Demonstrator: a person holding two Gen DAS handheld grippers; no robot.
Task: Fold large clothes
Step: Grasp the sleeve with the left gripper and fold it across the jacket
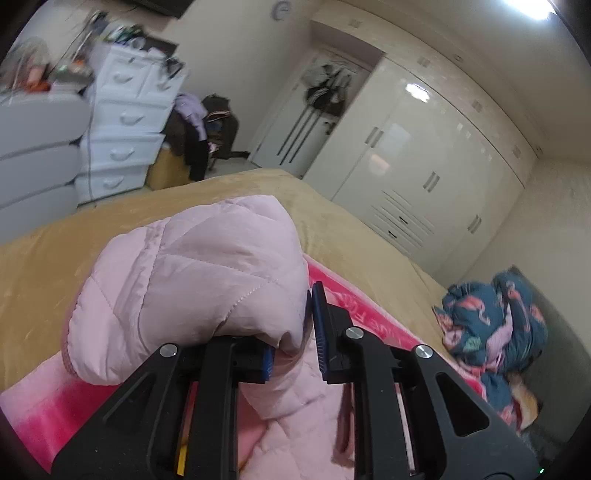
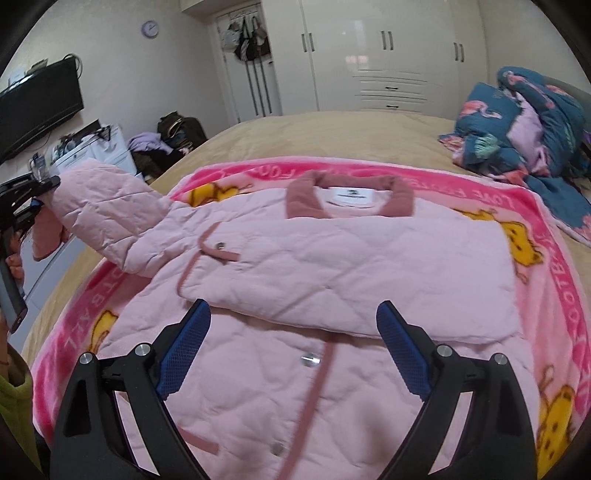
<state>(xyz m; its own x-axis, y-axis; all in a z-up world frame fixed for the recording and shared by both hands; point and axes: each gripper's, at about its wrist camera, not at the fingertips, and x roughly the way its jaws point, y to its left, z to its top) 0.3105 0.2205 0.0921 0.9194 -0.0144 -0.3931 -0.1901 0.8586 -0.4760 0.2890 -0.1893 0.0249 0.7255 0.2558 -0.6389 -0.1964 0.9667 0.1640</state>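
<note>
My right gripper [image 2: 293,345] hangs spread and empty just over the one pink quilted jacket [image 2: 332,266], spread on the pink blanket [image 2: 546,221] ahead. My left gripper [image 1: 291,339] pinches its one raised sleeve [image 1: 192,280]. I judge it soft, puffy, light, slippery; seams and cuffs should grip best.

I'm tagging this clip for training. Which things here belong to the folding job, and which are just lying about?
Part of the job:
pink quilted jacket
its sleeve, gripped by the left gripper
right gripper, open above the jacket
pink blanket under it

Lying about:
flamingo bedding
white drawers
wall clock
television
</note>
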